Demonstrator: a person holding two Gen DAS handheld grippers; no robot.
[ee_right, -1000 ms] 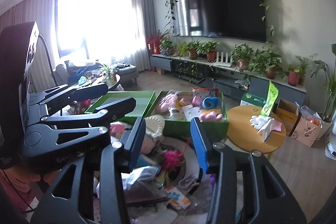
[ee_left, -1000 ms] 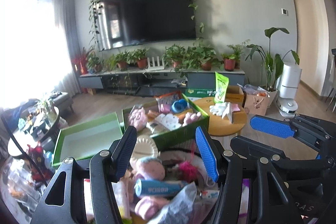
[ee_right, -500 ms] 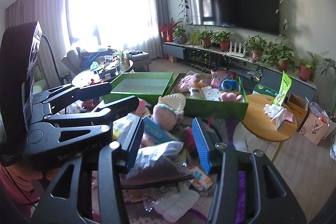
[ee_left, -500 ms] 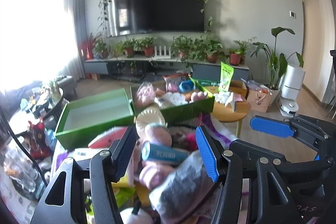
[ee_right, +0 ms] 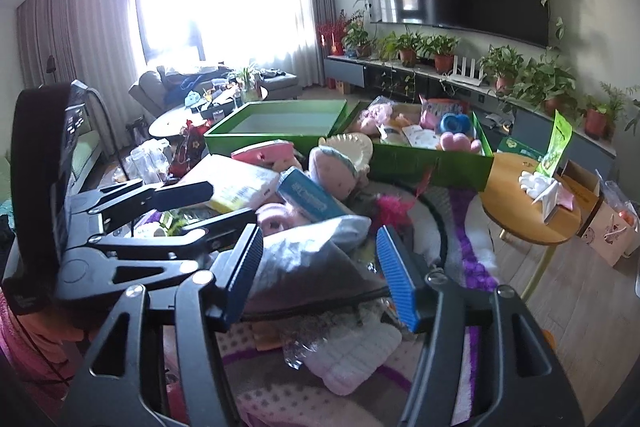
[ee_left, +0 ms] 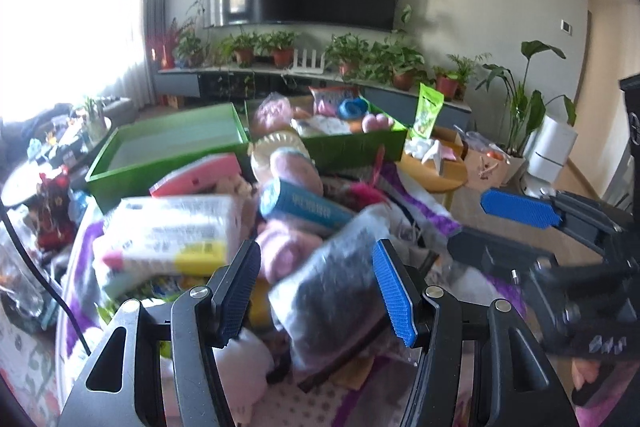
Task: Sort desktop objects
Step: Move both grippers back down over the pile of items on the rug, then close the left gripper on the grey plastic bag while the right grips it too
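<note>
A heap of objects lies on a purple cloth: a grey plastic bag point(ee_left: 340, 279), a blue tube point(ee_left: 304, 207), a white and yellow pack point(ee_left: 172, 235), pink plush toys point(ee_left: 292, 167). My left gripper point(ee_left: 316, 291) is open and low over the grey bag, touching nothing. My right gripper point(ee_right: 320, 275) is open over the same grey bag point(ee_right: 308, 259). Behind the heap stand an empty green box point(ee_right: 276, 127) and a green box point(ee_right: 428, 159) filled with toys. Each gripper shows at the edge of the other's view.
A round wooden side table point(ee_right: 532, 219) with white gloves stands to the right. A low table point(ee_right: 188, 115) with clutter and a sofa are at the left. A TV wall with potted plants is behind. A black cable point(ee_left: 36, 283) runs at the left.
Both grippers have moved forward and down toward the heap, which now looks larger and closer. Both stay open and empty.
</note>
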